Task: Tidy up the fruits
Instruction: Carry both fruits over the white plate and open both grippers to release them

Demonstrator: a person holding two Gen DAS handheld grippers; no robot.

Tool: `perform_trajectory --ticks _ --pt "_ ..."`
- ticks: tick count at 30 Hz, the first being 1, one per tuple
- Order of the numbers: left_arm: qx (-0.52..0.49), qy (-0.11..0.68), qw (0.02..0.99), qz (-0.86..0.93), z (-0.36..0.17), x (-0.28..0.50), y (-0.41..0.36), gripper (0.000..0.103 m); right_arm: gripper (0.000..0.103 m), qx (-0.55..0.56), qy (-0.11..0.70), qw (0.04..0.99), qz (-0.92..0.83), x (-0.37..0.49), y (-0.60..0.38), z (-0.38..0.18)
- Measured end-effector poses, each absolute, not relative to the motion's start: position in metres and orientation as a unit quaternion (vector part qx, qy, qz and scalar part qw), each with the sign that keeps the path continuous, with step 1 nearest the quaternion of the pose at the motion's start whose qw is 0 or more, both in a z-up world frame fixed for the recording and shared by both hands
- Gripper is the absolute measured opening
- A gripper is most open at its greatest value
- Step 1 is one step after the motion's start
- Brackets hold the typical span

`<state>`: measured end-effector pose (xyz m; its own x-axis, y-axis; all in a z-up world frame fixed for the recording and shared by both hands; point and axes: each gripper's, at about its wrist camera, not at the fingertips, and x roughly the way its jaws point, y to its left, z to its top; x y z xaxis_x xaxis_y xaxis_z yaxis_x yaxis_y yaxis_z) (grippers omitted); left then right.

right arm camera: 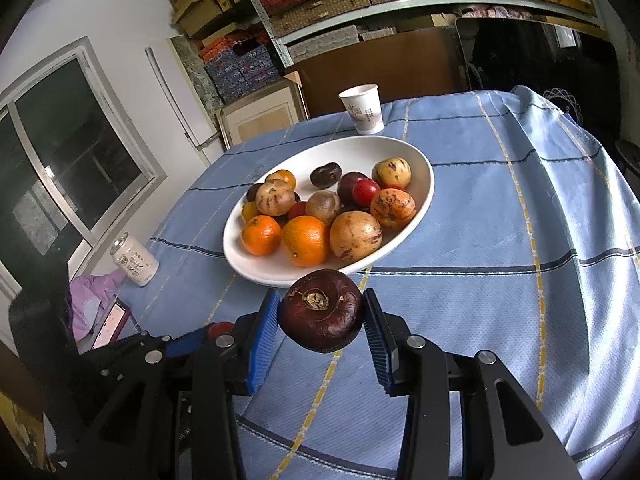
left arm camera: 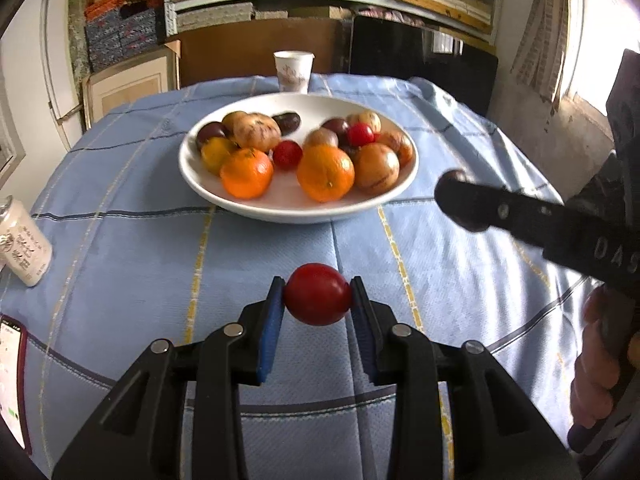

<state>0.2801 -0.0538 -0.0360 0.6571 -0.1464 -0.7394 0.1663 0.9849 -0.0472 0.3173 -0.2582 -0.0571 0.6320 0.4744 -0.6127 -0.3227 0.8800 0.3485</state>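
A white bowl point(left arm camera: 280, 210) point(right arm camera: 256, 270) on the blue checked tablecloth holds several fruits: oranges point(left arm camera: 325, 173) point(right arm camera: 305, 240), small red fruits point(left arm camera: 287, 154), dark purple ones and speckled yellow-brown ones point(right arm camera: 354, 235). My left gripper point(left arm camera: 318, 294) is shut on a red fruit point(left arm camera: 318, 294), held above the cloth in front of the bowl. My right gripper point(right arm camera: 321, 314) is shut on a dark purple-brown fruit point(right arm camera: 321, 314) just in front of the bowl's near rim. In the left wrist view the right gripper point(left arm camera: 456, 200) shows at the right of the bowl.
A paper cup point(left arm camera: 293, 71) point(right arm camera: 363, 109) stands behind the bowl. A white can point(left arm camera: 24, 248) point(right arm camera: 134, 262) stands at the table's left. A phone point(left arm camera: 12, 384) lies at the left edge. Shelves with boxes stand behind the table.
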Motion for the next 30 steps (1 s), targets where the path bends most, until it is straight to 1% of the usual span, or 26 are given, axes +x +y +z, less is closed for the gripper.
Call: perform_trajectory --ticks 7,13,17,20,26,30 --pt "0.009 0.387 0.918 -0.087 -0.013 0.273 -0.042 0.032 0.043 0.094 0.345 0.903 0.24 0.301 -0.25 -0.037" --pt "0.014 0.365 0.927 -0.084 0.017 0.292 -0.028 0.032 0.043 0.078 0.322 0.913 0.237 0.308 -0.245 -0.008" --pt "0.016 0.35 0.933 -0.078 0.039 0.325 -0.02 0.033 0.043 0.069 0.307 0.923 0.224 0.331 -0.244 0.009" --pt "0.004 0.355 0.932 -0.076 0.044 0.359 -0.015 0.032 0.043 0.069 0.302 0.927 0.213 0.357 -0.243 0.016" --pt "0.0 0.362 0.931 -0.055 0.035 0.421 -0.015 0.032 0.043 0.079 0.306 0.927 0.202 0.402 -0.242 0.012" --pt "0.01 0.372 0.927 -0.051 0.023 0.449 -0.023 0.032 0.043 0.09 0.306 0.926 0.199 0.42 -0.243 0.006"
